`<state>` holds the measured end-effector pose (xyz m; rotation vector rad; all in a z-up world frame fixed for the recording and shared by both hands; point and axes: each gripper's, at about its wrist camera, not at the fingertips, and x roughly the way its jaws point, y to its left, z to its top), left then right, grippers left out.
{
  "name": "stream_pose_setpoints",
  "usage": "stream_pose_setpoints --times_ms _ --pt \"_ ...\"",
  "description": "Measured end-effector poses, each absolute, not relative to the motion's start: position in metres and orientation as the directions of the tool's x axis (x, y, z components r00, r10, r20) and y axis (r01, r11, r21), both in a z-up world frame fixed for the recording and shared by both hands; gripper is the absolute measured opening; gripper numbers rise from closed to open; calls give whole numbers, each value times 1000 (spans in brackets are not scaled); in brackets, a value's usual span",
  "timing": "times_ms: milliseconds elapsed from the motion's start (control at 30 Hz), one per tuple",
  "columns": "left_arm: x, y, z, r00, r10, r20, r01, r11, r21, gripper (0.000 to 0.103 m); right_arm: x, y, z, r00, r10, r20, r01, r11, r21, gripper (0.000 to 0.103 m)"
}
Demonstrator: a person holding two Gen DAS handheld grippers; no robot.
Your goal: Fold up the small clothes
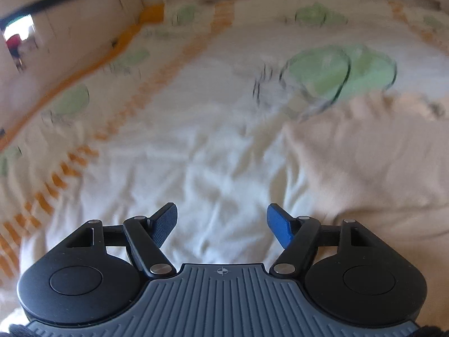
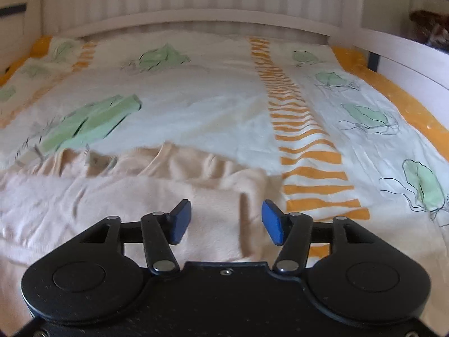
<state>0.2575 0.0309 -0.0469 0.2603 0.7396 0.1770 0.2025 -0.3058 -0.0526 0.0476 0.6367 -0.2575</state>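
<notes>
Grippers, two. Left gripper: jaws spread apart, nothing between them, above the white bedsheet (view blurred). Right gripper: jaws likewise apart, empty, over a peach garment lying rumpled on that sheet, its neckline toward the headboard. Sheet printed with green blobs and orange stripes. Containers: none seen.

Soft daylight; left view motion-blurred, right sharper, fisheye-curved edges.
</notes>
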Motion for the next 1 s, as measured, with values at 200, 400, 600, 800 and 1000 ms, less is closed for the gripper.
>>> stream_pose_setpoints --times_ms 200,400,600,800,1000 --pt "269 -8 -23 783 190 -593 2 951 308 70 207 -305 -82 730 -230 -643 276 961 -30 82" --pt "296 -28 -46 731 182 -658 15 959 282 70 196 -327 -98 750 -199 -631 340 934 110 101" --pt "291 -7 -71 724 145 -675 -33 984 176 77 194 -325 -100 760 -196 -620 334 936 113 103" --pt "286 8 -78 738 124 -663 -87 992 89 93 193 -328 -102 766 -185 -616 333 933 134 103" --pt "289 20 -80 730 65 -680 -94 996 -6 94 193 -327 -102 765 -189 -616 335 933 130 103"
